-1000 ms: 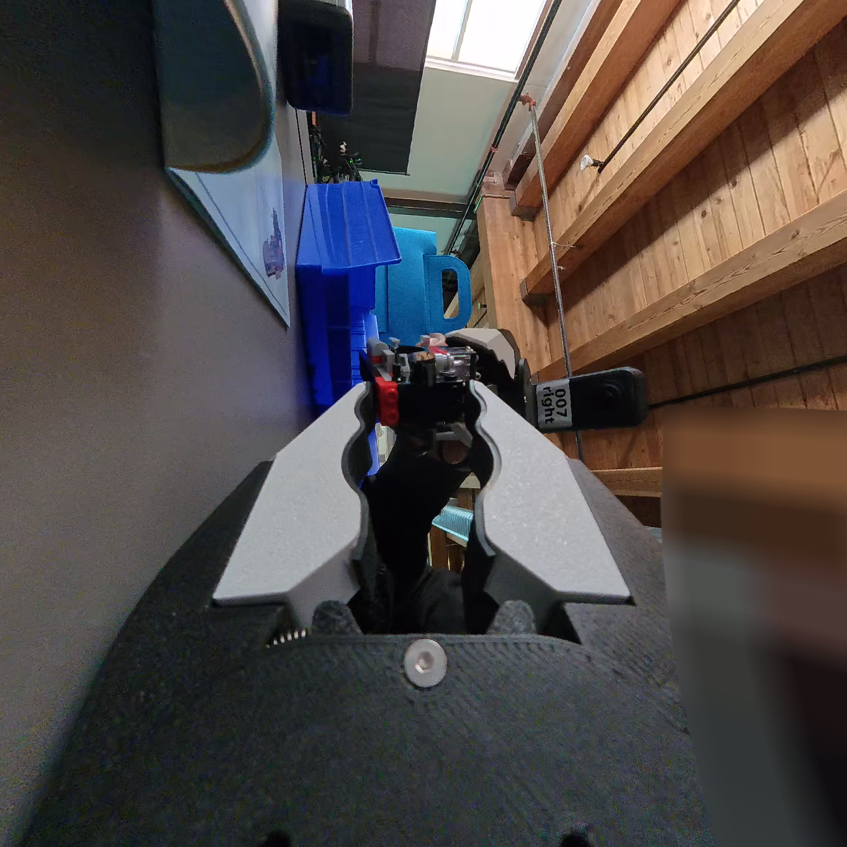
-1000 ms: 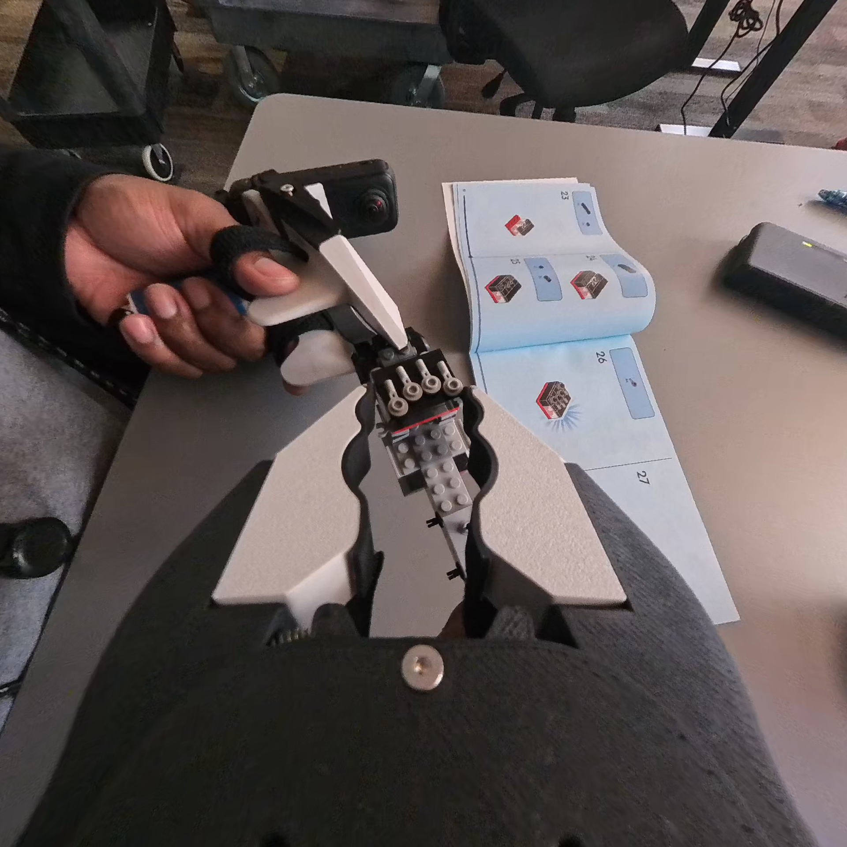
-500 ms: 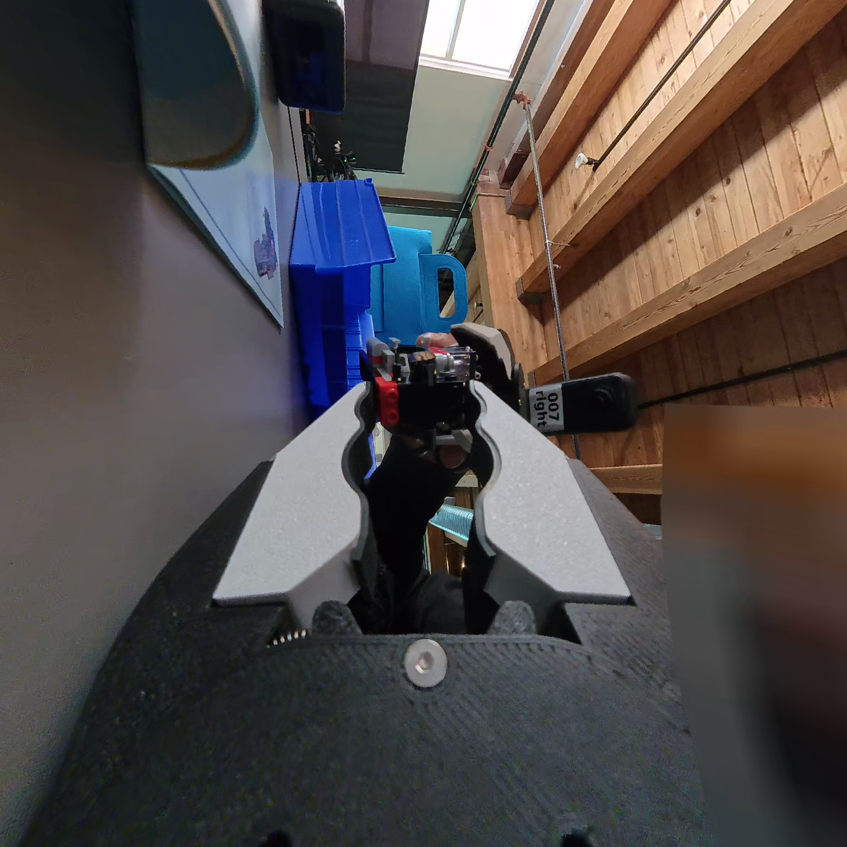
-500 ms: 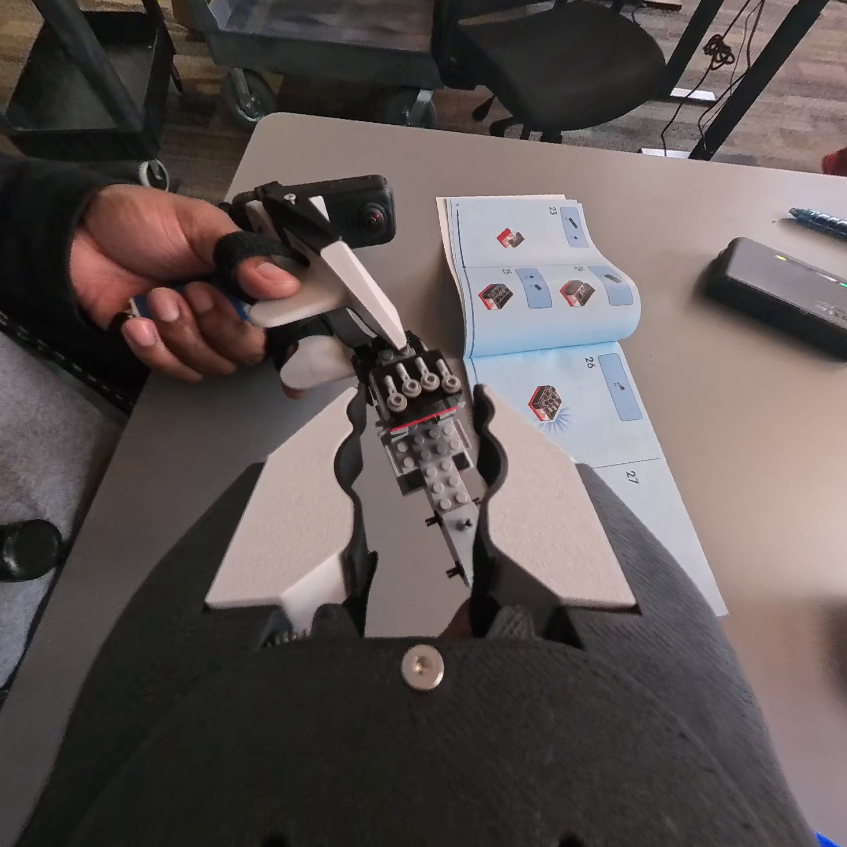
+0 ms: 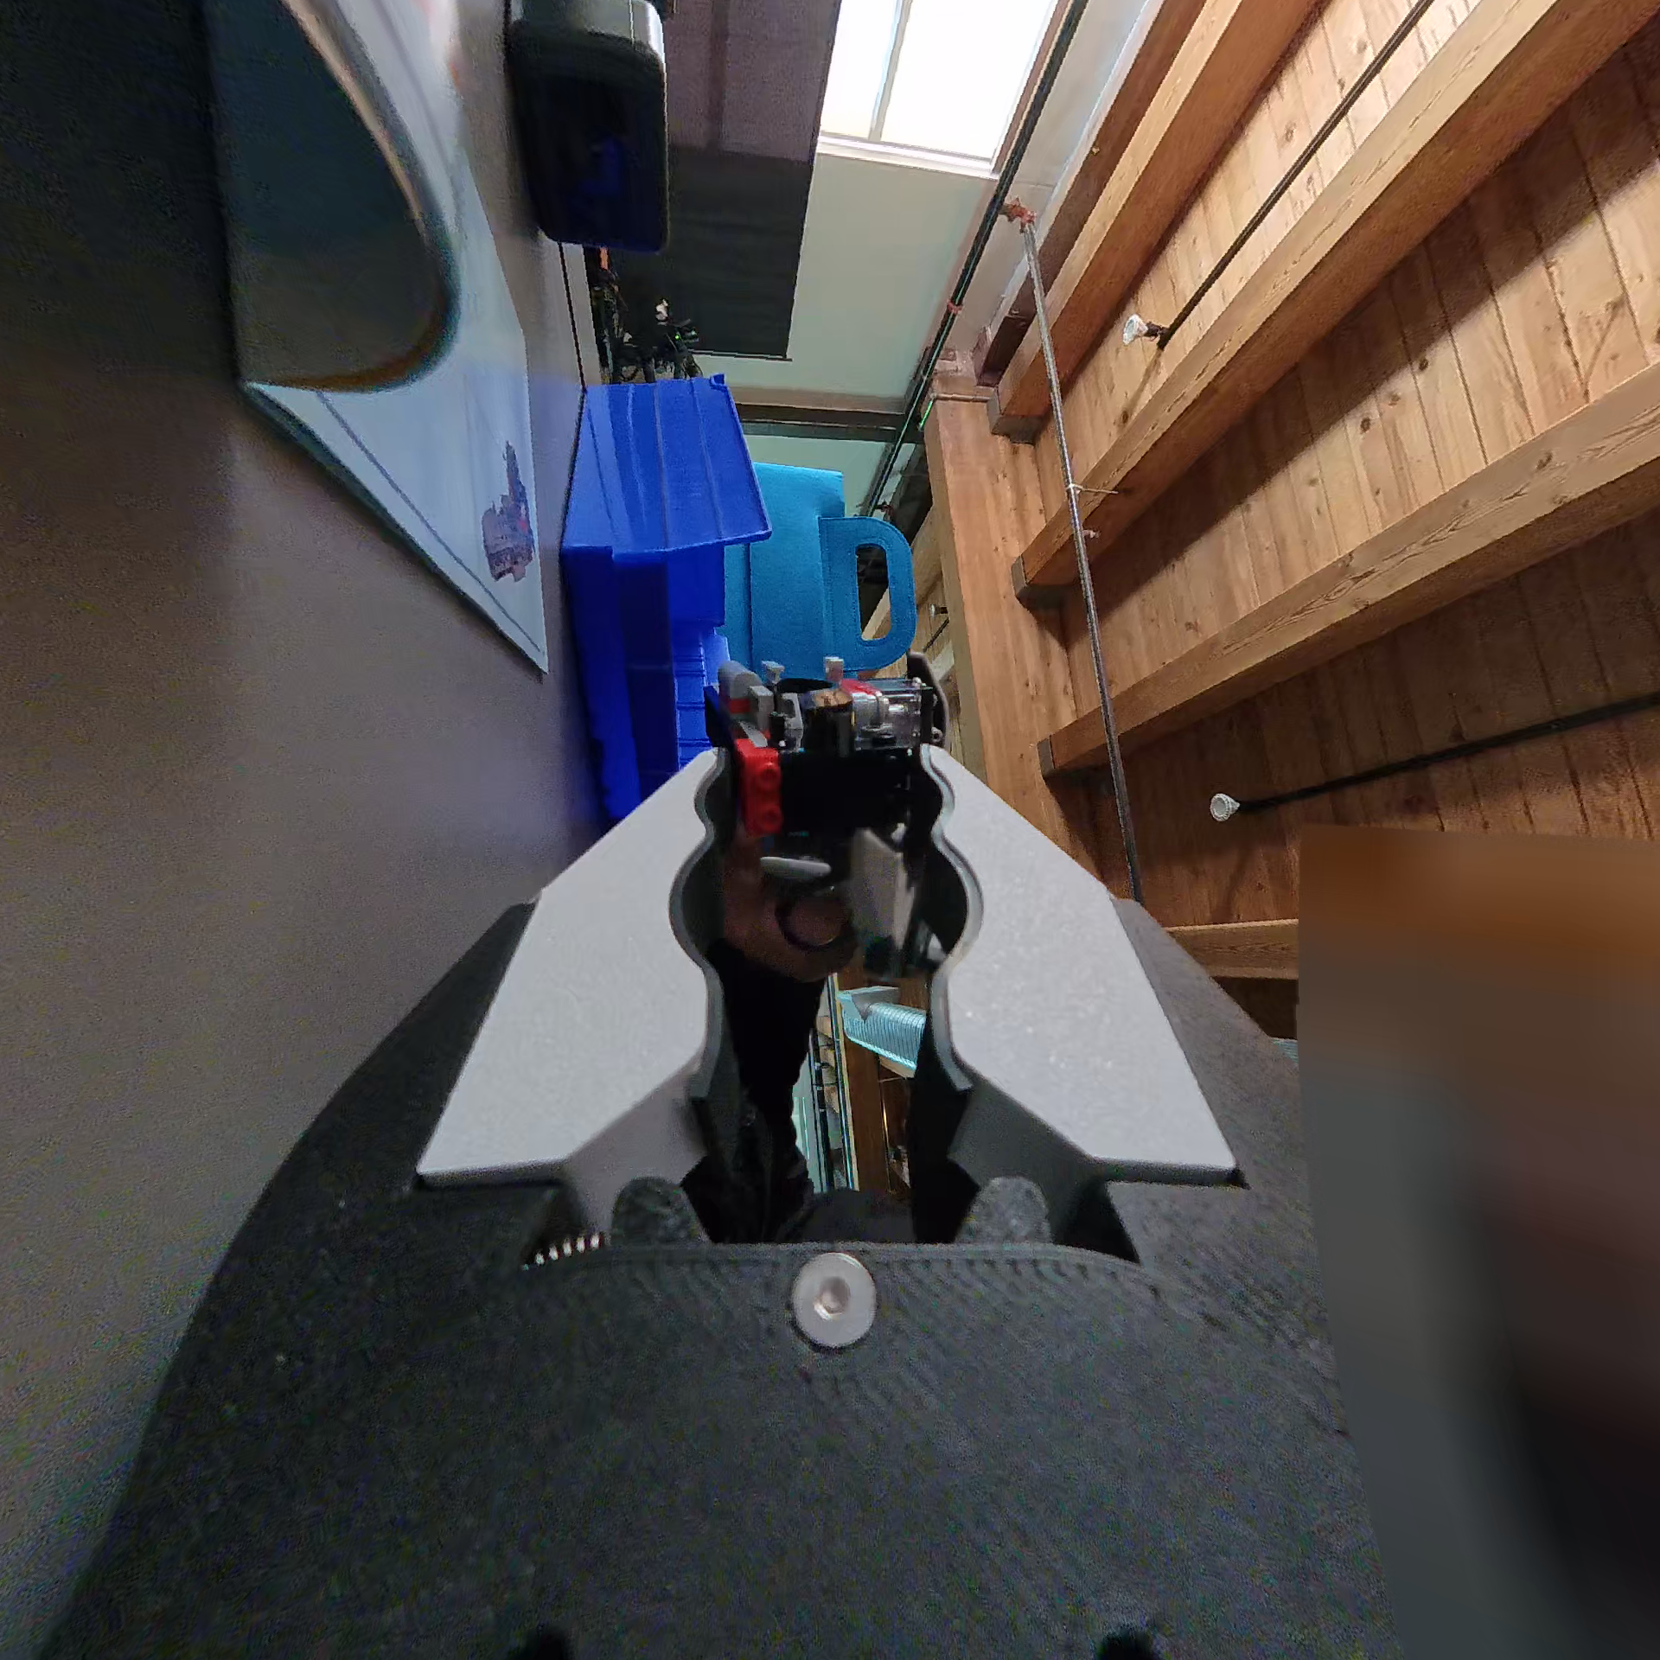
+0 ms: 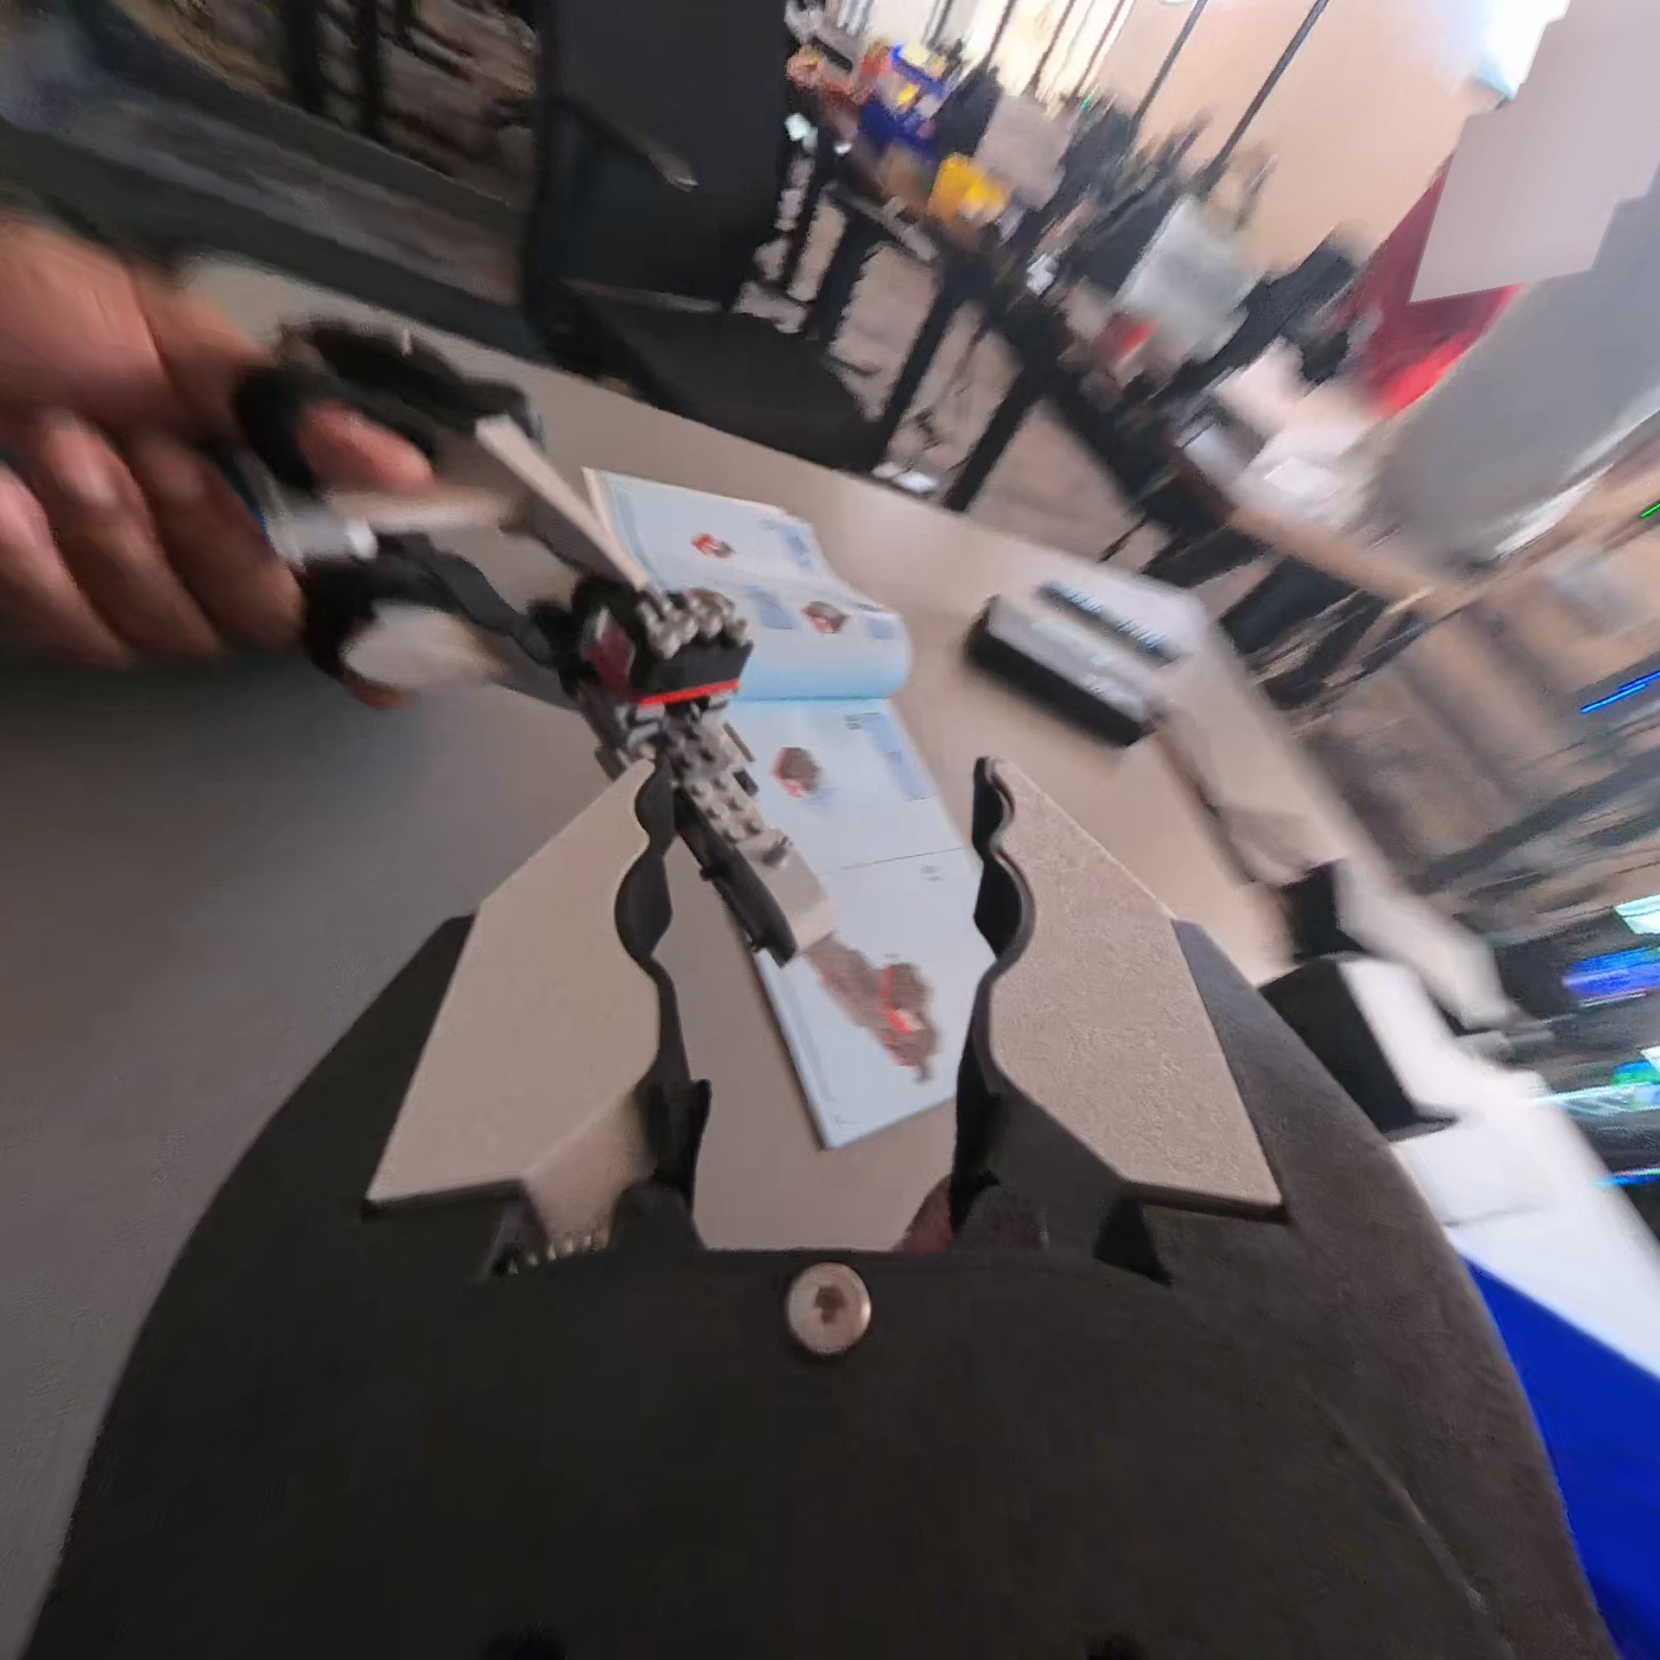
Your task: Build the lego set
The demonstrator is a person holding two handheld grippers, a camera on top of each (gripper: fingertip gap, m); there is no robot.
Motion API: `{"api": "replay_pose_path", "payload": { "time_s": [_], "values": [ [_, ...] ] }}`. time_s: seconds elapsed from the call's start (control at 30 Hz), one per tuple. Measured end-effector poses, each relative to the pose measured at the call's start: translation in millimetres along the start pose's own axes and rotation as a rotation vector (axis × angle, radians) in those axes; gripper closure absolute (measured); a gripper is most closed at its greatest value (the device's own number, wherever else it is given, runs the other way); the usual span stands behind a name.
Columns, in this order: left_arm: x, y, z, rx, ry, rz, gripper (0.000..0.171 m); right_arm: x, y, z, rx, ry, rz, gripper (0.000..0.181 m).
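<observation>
The lego model (image 5: 826, 763) is black and grey with a red brick on its side. My left gripper (image 5: 817, 777) is shut on it and holds it in the air, turned sideways to the table. In the blurred right wrist view the same model (image 6: 669, 660) sits in the left gripper (image 6: 584, 620), held by a hand (image 6: 135, 512). Its grey studded tail (image 6: 746, 853) reaches down between the fingers of my right gripper (image 6: 817, 777). The right gripper is open and its jaws stand wide apart, with the tail close to the left finger (image 6: 575, 943).
An open instruction booklet (image 6: 853, 808) lies on the grey table (image 6: 225, 898) under the model. A black device (image 6: 1069, 656) lies behind it. Blue bins (image 5: 647, 575) stand at the table's far side. A blue edge (image 6: 1581, 1347) shows at the lower right. My hands' fingertips stand some 8 cm from each other.
My right gripper has opened, let go of the model's tail and swung up and back, blurring its view. My left gripper still holds the model and has barely moved.
</observation>
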State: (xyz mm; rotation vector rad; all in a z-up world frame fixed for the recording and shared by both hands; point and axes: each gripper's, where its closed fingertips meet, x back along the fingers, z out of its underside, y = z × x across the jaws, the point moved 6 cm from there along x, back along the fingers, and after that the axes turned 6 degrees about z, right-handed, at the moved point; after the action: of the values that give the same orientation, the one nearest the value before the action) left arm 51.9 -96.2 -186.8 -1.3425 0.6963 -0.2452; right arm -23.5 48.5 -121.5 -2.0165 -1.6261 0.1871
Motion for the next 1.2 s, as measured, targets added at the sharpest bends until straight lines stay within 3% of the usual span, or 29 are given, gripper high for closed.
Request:
{"api": "replay_pose_path", "payload": {
  "time_s": [0.2, 0.5, 0.8, 1.2],
  "values": [
    [-11, -3, 0, -0.016, 0.000, -0.005, 0.133, -4, 32, 5, 0.428, -0.044, 0.150, 0.101],
    [-18, -6, 6, -0.020, -0.012, -0.009, 0.133, -21, 50, 6, 0.793, -0.066, 0.305, 0.097],
    [-20, -8, 8, -0.040, -0.013, -0.019, 0.133, -29, 53, 8, 0.919, -0.053, 0.333, 0.097],
    [-21, -7, 9, -0.045, -0.022, -0.035, 0.133, -30, 53, 9, 0.952, -0.043, 0.351, 0.105]
  ]
}}
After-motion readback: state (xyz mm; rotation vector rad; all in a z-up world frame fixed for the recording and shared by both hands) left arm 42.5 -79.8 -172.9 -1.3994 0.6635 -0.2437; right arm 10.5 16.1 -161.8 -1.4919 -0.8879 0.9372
